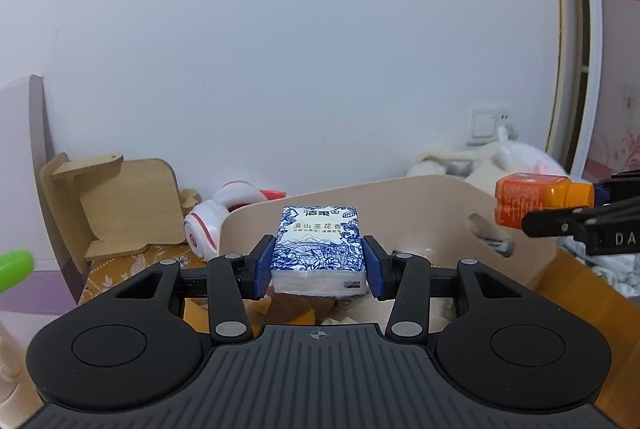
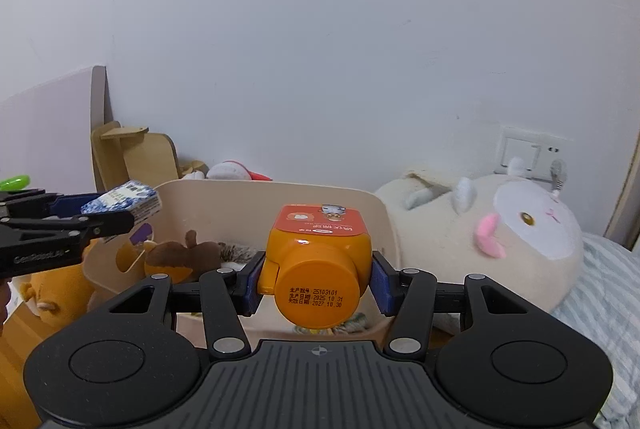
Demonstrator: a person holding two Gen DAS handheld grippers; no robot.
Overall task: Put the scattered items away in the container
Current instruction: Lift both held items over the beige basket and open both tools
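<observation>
My left gripper (image 1: 319,263) is shut on a blue-and-white tissue pack (image 1: 319,245) and holds it above the near edge of the beige container (image 1: 420,189). My right gripper (image 2: 316,283) is shut on an orange bottle (image 2: 318,261), cap toward the camera, held above the container's (image 2: 256,197) right side. The bottle also shows in the left wrist view (image 1: 536,201) at the far right, and the tissue pack in the right wrist view (image 2: 124,205) at the left. Inside the container lie a brown plush toy (image 2: 180,257) and other soft items.
A large cream plush animal (image 2: 492,241) lies right of the container on a striped blanket (image 2: 600,305). White-and-red headphones (image 1: 216,225) and a wooden stand (image 1: 120,205) sit behind the container by the wall. A yellow plush (image 2: 52,289) lies at its left.
</observation>
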